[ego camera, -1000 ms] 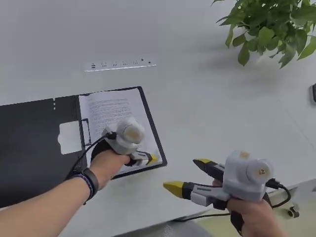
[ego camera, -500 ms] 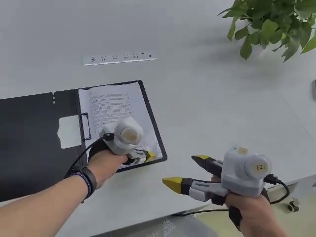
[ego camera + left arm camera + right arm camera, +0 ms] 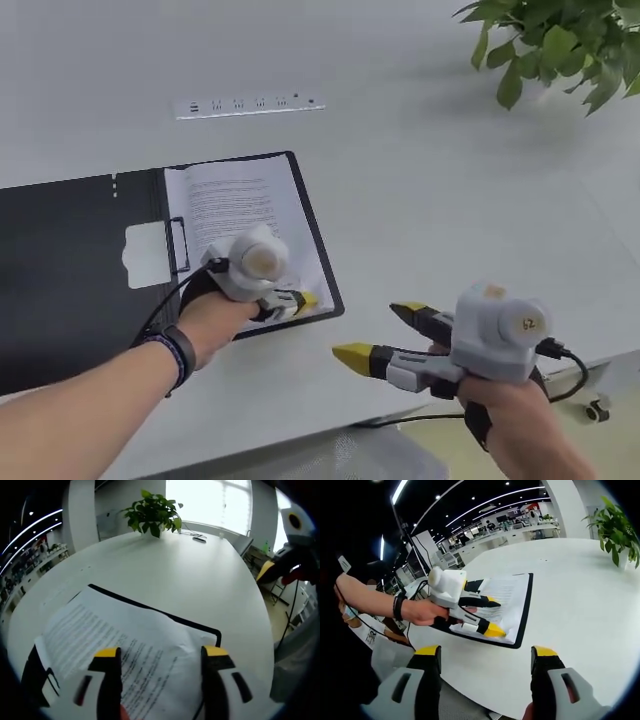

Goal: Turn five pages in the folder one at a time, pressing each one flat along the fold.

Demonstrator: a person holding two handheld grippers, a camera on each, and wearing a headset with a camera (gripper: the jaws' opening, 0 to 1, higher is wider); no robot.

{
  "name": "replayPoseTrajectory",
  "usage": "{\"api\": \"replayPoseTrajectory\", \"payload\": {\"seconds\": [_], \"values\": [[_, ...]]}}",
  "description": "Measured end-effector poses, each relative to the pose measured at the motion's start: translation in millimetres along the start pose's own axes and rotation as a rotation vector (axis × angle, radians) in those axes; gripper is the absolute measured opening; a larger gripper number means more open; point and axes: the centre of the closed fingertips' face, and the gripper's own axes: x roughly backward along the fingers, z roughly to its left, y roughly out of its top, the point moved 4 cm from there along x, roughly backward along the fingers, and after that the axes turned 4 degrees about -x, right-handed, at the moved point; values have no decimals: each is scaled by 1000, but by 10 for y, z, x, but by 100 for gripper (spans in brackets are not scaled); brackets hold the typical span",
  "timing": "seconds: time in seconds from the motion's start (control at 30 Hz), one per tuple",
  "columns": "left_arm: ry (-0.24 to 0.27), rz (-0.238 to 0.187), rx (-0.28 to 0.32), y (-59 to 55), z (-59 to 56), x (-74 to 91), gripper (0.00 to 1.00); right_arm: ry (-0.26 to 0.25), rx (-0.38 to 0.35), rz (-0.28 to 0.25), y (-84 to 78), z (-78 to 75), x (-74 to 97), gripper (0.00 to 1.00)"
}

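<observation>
The left gripper (image 3: 161,654) has its jaws spread wide apart over the right-hand page (image 3: 240,205) of the folder (image 3: 60,270), near that page's lower outer corner. Whether the tips touch the paper cannot be determined. In the head view the left hand (image 3: 215,315) and the gripper body hide the page's lower portion. The right gripper (image 3: 380,332), jaws likewise apart and gripping nothing, is held off the folder's lower right corner, above the table (image 3: 450,200). The folder lies open, and its left cover is cut off at the frame edge.
</observation>
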Motion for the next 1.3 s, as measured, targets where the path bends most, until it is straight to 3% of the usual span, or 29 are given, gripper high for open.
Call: {"api": "replayPoseTrajectory", "payload": {"seconds": [0.4,0.9,1.3], "values": [[18,-16,16,4,71,-2,55,40,-29,-30,181,-123,-228,69],[30,-36,25,2,91,12,50,123,-63,-33,485,-249,-783,63],[36,-50,27,0,100,5,49,169,-151,-19,565,-343,-1120,60]]}}
